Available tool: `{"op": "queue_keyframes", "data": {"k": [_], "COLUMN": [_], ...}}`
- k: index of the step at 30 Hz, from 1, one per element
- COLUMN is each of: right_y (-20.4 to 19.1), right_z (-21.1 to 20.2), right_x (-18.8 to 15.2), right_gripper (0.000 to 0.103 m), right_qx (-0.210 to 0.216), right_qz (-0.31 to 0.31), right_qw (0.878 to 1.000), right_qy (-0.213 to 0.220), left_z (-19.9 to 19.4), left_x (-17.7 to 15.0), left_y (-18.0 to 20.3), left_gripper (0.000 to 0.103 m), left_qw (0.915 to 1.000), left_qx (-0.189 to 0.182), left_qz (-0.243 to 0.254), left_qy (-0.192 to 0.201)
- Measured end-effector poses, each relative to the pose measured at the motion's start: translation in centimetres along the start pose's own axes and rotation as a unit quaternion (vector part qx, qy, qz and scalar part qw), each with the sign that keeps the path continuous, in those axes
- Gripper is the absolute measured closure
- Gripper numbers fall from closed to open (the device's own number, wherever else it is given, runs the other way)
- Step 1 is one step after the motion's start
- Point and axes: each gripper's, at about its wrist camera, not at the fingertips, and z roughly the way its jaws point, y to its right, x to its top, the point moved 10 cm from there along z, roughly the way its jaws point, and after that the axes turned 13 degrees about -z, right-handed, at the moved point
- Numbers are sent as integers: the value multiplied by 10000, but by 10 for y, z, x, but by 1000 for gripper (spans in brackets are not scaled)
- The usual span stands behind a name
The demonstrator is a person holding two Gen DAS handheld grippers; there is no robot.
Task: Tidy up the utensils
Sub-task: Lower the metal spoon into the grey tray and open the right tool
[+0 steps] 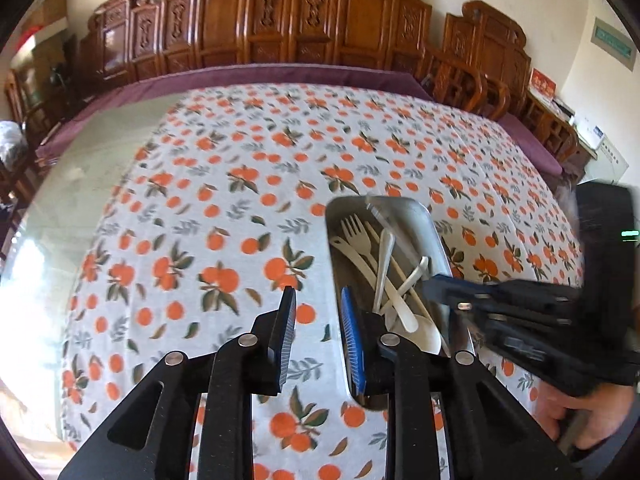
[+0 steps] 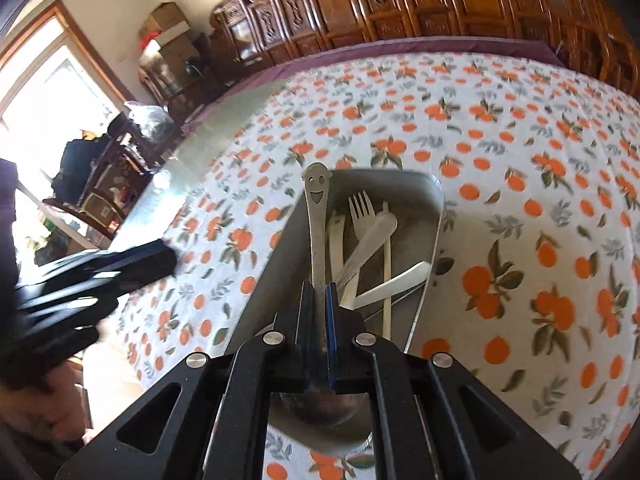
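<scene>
The right claw (image 2: 316, 292) is clamping a metal spoon (image 2: 315, 216) by the lower part of its handle; the smiling-face end of the handle is sticking out ahead of the claw, and the bowl is showing behind the pads, between the claw's arms. The spoon is hanging over a metal tray (image 2: 434, 216) that is sitting on the worktop's orange-print cloth (image 2: 520, 160) — directly ahead of and below this claw.

Inside the tray, just beyond the right claw's tips, several pale utensils are lying crossed over each other: a fork (image 2: 362, 210), a cream spoon handle (image 2: 380, 228) and a thin chopstick-like stick (image 2: 387, 280).

The left claw (image 1: 318, 332) is standing apart with nothing between its pads, one black and one blue. It is hovering over the cloth at the tray's (image 1: 424, 216) near left edge, so the tray and its pale cutlery (image 1: 384, 272) are lying ahead and to its right. In the left wrist view the right claw is reaching in from the right side, blurred, over the tray's near end, with a hand (image 1: 588, 420) gripping its body.
</scene>
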Motion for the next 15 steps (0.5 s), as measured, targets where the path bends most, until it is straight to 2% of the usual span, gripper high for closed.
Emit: {"op": "queue_keyframes", "data": {"k": [3,5,8,10,12,13,14,15], "right_y": [4,7,8,8,6,5,2,0], "right_z": [13,17,4,-15,-42,-55,-76,-95], "right_x": [-1,-2,1,4,6,8,9,8], "right_gripper": [96,93,92,86,84,83,81,79], "right_qx": [-242,-409,-575,-610,-713,-733,-780,-826], "right_qz": [-42,-106,-254,-302,-457,-532,-629,-698], "right_qw": [9997,9990,9980,9976,9959,9949,9931,9914], "right_qy": [-85,-132,-29,115,329,435,609,738], "left_z": [-16,-26,-44,-56,-67,-75,-84,-93], "left_x": [1,1,2,3,4,4,5,5], "left_y": [-4,-5,-5,-3,1,5,10,15], "left_gripper": [79,73,65,64,55,42,34,33], "left_qw": [9999,9997,9991,9985,9979,9972,9960,9948], "left_qx": [1,36,48,38,-2,-55,-92,-122], "left_qz": [-12,33,84,93,92,106,142,190], "left_qy": [144,242,422,536,636,741,874,989]}}
